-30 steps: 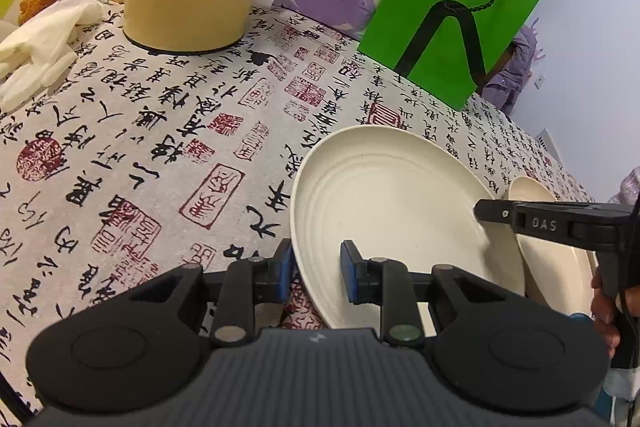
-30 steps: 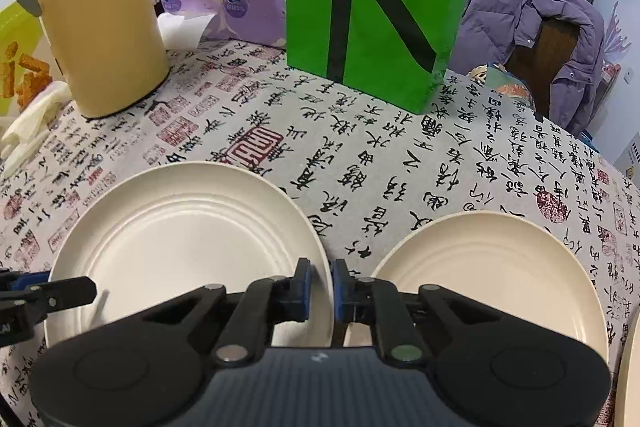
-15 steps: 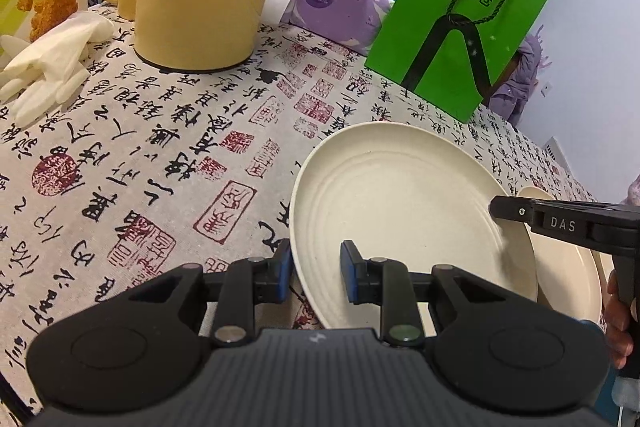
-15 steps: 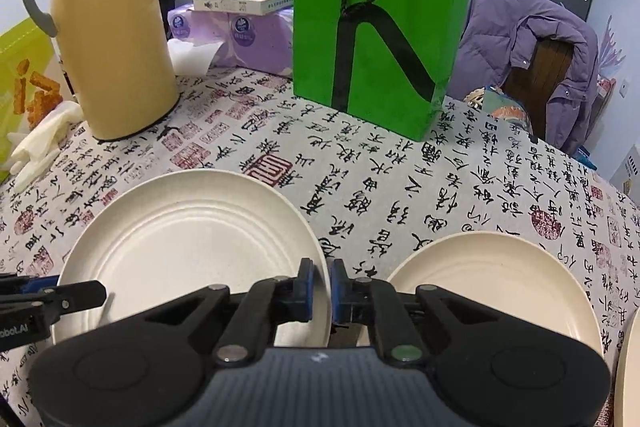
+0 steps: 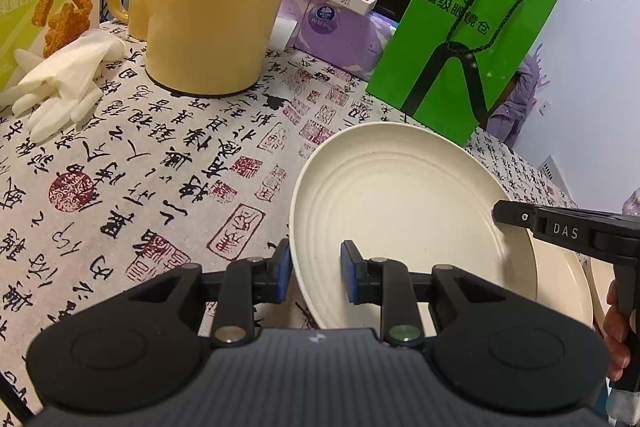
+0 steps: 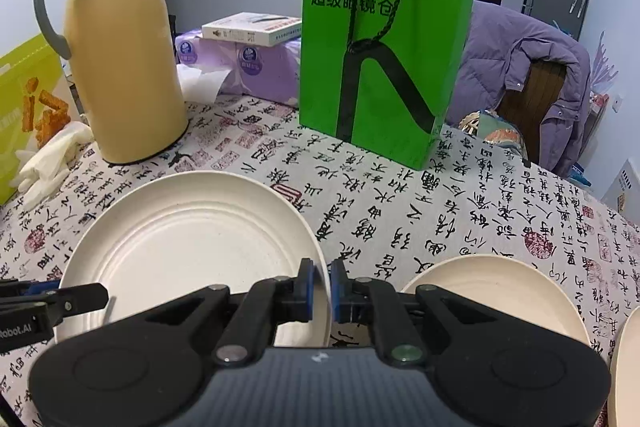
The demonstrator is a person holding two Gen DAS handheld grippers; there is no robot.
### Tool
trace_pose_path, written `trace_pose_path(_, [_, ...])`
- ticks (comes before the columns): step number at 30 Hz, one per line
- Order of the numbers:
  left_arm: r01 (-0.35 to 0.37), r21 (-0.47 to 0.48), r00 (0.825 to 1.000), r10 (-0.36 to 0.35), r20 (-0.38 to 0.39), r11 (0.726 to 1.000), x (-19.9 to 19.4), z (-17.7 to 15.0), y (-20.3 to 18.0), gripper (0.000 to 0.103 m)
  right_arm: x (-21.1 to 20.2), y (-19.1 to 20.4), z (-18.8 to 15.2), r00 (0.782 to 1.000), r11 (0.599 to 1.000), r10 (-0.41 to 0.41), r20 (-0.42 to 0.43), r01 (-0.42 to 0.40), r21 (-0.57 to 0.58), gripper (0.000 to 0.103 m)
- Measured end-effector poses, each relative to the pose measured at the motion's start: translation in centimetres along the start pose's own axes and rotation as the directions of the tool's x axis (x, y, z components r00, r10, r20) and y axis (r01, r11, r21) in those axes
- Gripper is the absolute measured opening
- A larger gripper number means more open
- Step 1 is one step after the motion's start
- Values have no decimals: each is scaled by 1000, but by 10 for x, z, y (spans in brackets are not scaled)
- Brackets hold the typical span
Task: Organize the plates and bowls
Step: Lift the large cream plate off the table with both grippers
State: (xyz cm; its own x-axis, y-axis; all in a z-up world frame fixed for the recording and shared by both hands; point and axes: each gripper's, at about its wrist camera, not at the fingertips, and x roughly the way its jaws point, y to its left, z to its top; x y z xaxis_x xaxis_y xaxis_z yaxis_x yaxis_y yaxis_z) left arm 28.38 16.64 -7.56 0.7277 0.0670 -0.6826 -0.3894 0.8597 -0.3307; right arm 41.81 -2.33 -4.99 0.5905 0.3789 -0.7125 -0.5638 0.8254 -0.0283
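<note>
Far left, a snack box [image 6: 28,107] is standing at the table edge with a white glove [image 6: 48,159] lying just beside it, and next over the tall yellow thermos [image 6: 120,67] is rising up, a yellow mug [image 5: 132,7] tucked behind it in the left wrist view. Moving along, the raised plate [image 6: 188,247] is tilting off the calligraphy tablecloth [image 6: 400,203], and both tools are on it: the left gripper [image 5: 314,271] is straddling its near-left rim with the blue pads parted, one pad [image 5: 282,269] outside the rim and the other inside, not clamped, while the right gripper [image 6: 321,289] is pinching the plate's right rim, jaws nearly closed on it. Behind, purple tissue packs [image 6: 264,75] are carrying a white box [image 6: 252,29], and the big green paper bag [image 6: 384,39] is standing upright, well clear of the plate. Open cloth is stretching between the plate and the bag, plenty of bare table there. Further right, a second plate [image 6: 500,287] is lying flat just beside the right gripper, and a third plate's edge [image 6: 630,359] is peeking in at the frame border. A purple jacket [image 6: 528,79] is draped over a chair past the table's far-right edge. Count: three plates, two grippers, one thermos, one bag.
</note>
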Motion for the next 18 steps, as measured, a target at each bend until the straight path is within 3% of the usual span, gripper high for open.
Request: trace_pose_path(18, [6, 2, 999, -6, 51, 1000, -23, 9, -1, 26, -34, 7, -1, 998, 999, -9, 69, 6, 42, 8])
